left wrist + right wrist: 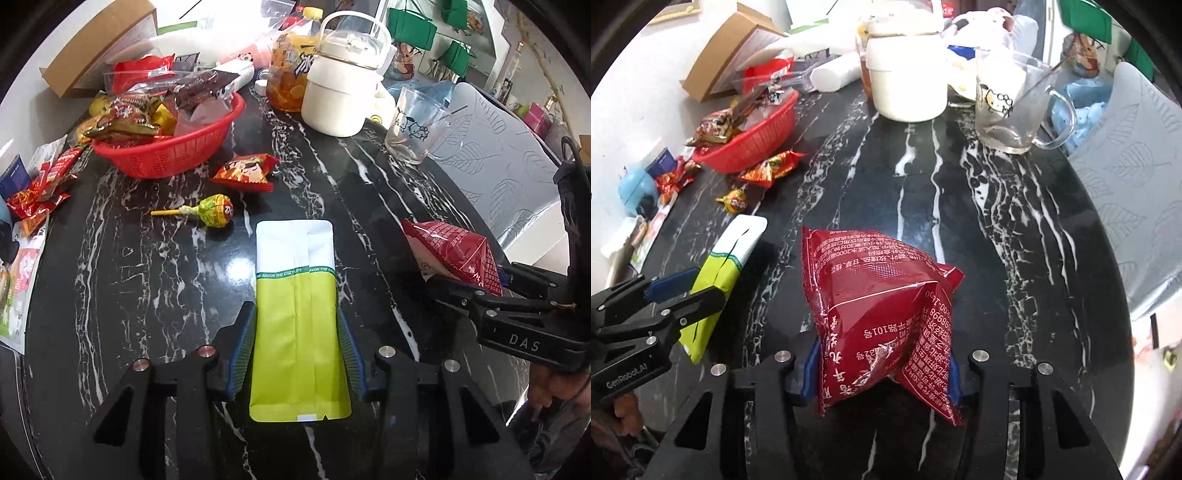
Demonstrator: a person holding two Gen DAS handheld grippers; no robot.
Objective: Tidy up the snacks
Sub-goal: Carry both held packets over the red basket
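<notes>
My left gripper (297,350) is shut on a flat green-and-white packet (295,258), its blue pads pressing both long edges above the black marble table (129,277). My right gripper (882,373) is shut on a puffy red snack bag (868,288), which creases between the pads. Each view shows the other hand: the right gripper (469,277) with the red bag (450,251), and the left gripper (692,290) with the packet (731,251). A red basket (166,155) full of wrapped snacks stands at the far left. A small red snack pouch (245,171) and a lollipop (216,210) lie in front of it.
At the back stand a white lidded pot (340,99), an orange drink bottle (288,74) and a glass mug (413,125). A cardboard box (99,48) sits behind the basket. Loose wrappers (40,184) crowd the left edge. A leaf-patterned chair (509,166) borders the right side.
</notes>
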